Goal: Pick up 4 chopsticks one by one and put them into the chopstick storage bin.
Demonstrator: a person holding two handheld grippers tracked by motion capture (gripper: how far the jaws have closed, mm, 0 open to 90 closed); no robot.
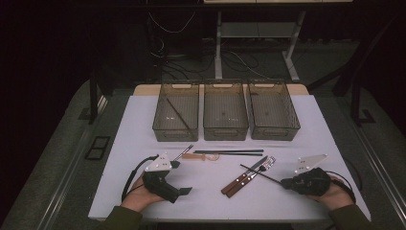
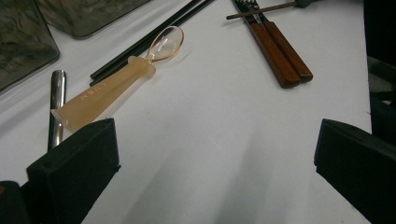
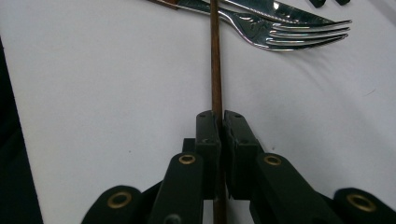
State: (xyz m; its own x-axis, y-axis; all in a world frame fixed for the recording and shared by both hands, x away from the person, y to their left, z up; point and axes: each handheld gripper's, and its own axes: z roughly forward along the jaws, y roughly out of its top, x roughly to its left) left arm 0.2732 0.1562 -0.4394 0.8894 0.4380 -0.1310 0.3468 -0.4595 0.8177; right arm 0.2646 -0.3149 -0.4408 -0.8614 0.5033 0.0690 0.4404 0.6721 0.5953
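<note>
Your right gripper (image 1: 286, 182) sits at the lower right of the high view, and its jaws are clamped together on a brown chopstick (image 3: 215, 60). In the right gripper view the stick runs straight up the middle of the frame from between the black jaws, so its long axis lies in line with the gripper. Its far end passes across the fork (image 3: 280, 29) near the top of that frame. Whether it touches the tines or rides just above them, you cannot tell.

In the high view the same stick slants up and left from your right gripper toward the fork and knife with wooden handles (image 1: 244, 179) in the lower middle. Three clear bins (image 1: 225, 133) stand in a row across the upper middle of the frame. The left bin (image 1: 160, 130) already holds one thin stick lying on a slant, so that bin is probably where this one belongs. It lies up and to the left of your right hand, across the cutlery.

Your left gripper (image 1: 186, 191), at the lower left, has its jaws wide apart and holds nothing. It is nearer the left bin, and nearer the amber spoon (image 2: 109, 88) and the black chopsticks (image 2: 142, 44) at the upper left of the left gripper view.
</note>
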